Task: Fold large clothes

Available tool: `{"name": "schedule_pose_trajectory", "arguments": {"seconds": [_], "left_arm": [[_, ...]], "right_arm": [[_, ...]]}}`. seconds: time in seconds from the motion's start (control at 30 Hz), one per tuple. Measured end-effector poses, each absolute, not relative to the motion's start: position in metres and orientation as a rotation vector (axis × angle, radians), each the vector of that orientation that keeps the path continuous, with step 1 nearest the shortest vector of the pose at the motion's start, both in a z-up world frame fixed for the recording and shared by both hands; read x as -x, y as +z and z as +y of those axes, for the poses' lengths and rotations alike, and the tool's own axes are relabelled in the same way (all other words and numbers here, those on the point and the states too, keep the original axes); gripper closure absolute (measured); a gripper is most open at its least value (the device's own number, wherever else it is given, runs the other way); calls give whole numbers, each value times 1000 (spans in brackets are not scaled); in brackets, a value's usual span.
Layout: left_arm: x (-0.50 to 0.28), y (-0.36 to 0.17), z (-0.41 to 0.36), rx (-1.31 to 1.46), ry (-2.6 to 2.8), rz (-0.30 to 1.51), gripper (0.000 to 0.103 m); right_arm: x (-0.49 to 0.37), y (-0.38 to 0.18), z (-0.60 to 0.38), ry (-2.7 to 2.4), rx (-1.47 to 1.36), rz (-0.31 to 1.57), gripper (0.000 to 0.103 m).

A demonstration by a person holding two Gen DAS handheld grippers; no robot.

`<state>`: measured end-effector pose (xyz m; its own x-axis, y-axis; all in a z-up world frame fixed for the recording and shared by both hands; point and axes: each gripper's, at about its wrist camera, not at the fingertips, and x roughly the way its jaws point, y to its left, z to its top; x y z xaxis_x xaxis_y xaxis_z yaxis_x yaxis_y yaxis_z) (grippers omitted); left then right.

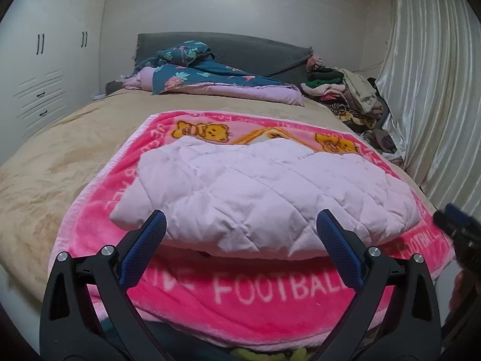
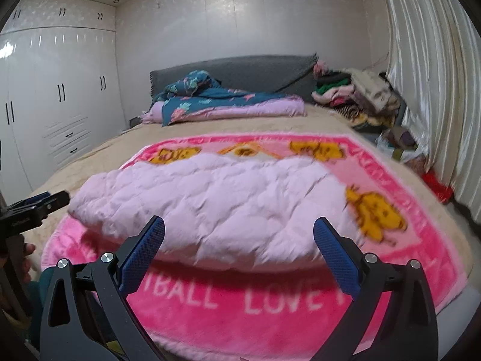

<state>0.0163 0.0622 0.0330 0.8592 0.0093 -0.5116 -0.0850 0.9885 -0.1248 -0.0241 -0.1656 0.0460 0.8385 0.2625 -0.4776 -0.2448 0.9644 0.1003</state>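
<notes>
A pale lilac quilted garment (image 1: pixel 255 192) (image 2: pixel 216 207) lies folded into a thick pad on a bright pink blanket (image 1: pixel 270 297) (image 2: pixel 270 310) with bear pictures and white lettering. My left gripper (image 1: pixel 242 221) hovers just short of the pad's near edge, jaws wide open, nothing between its blue fingers (image 1: pixel 150 246). My right gripper (image 2: pixel 239 225) stands the same way at the near edge, wide open and empty. Each gripper shows at the side of the other's view: the right one (image 1: pixel 460 228), the left one (image 2: pixel 39 204).
The pink blanket lies on a beige bedspread (image 1: pixel 60 156). A dark floral quilt (image 1: pixel 210 78) is heaped by the grey headboard (image 2: pixel 255 69). A pile of clothes (image 1: pixel 348 96) sits at the far right beside the curtain (image 1: pixel 436 90). White wardrobes (image 2: pixel 54 96) line the left wall.
</notes>
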Motion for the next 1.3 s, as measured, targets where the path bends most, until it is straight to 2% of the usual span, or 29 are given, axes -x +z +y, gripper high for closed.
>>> {"name": "schedule_pose_trajectory", "arguments": {"seconds": [0.17, 1.3], "left_arm": [[-15, 24, 53, 146, 25, 559, 9], [-13, 13, 44, 135, 46, 595, 9]], "right_arm": [[32, 27, -149, 303, -25, 537, 4], [32, 28, -138, 342, -1, 545, 4]]}}
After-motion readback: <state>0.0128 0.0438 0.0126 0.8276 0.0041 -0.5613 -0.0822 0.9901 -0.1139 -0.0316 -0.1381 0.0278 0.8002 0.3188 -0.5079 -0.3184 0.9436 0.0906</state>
